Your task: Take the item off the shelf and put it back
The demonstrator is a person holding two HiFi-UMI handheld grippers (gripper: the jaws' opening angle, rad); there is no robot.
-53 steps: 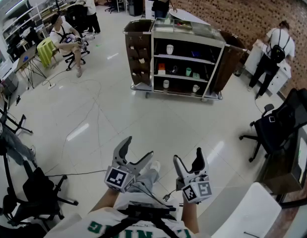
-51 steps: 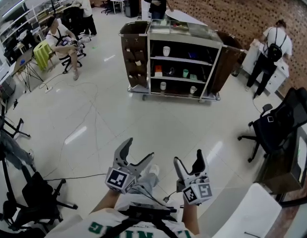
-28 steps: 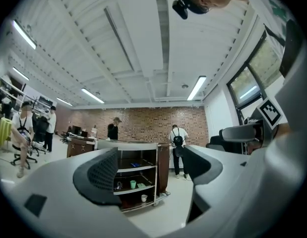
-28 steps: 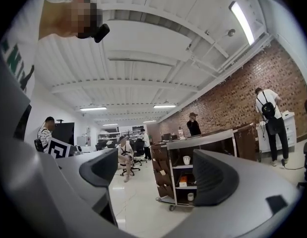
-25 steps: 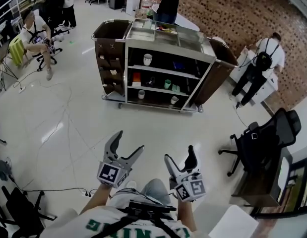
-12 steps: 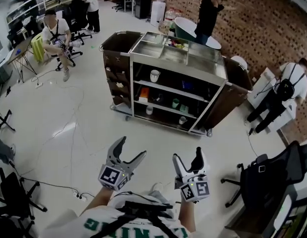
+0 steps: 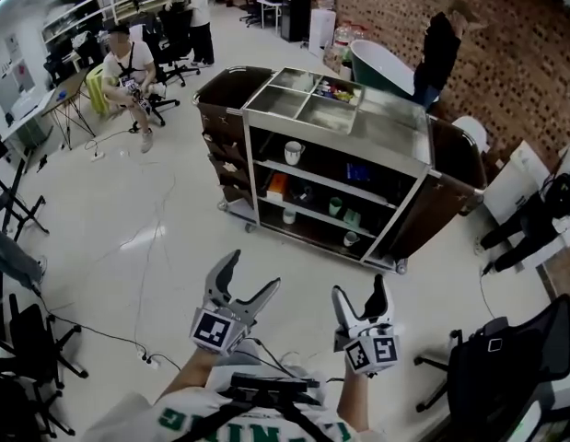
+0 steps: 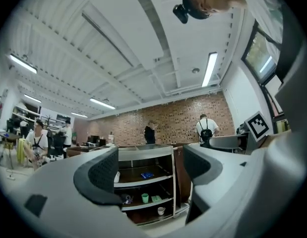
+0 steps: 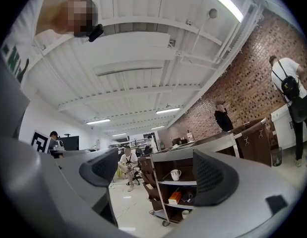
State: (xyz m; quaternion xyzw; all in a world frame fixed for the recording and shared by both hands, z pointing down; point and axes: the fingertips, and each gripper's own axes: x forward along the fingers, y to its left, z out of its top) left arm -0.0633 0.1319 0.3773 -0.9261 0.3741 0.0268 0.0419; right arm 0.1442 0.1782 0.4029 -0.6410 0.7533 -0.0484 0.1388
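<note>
A white handled mug point(image 7: 293, 152) stands at the left end of the shelf cart's point(image 7: 395, 141) top shelf, an orange box point(image 7: 275, 186) one shelf below it (small cups point(image 7: 332, 206) sit lower down). Well short of the cart, the left tool point(image 7: 252, 273) and right tool point(image 7: 360, 289) are held out side by side, pointed at it, each with jaws wide and nothing between them. Their cubes point(image 7: 215, 330) carry square black-and-white markers; the green shirt lettering point(image 7: 179, 420) is cut off, unreadable.
</note>
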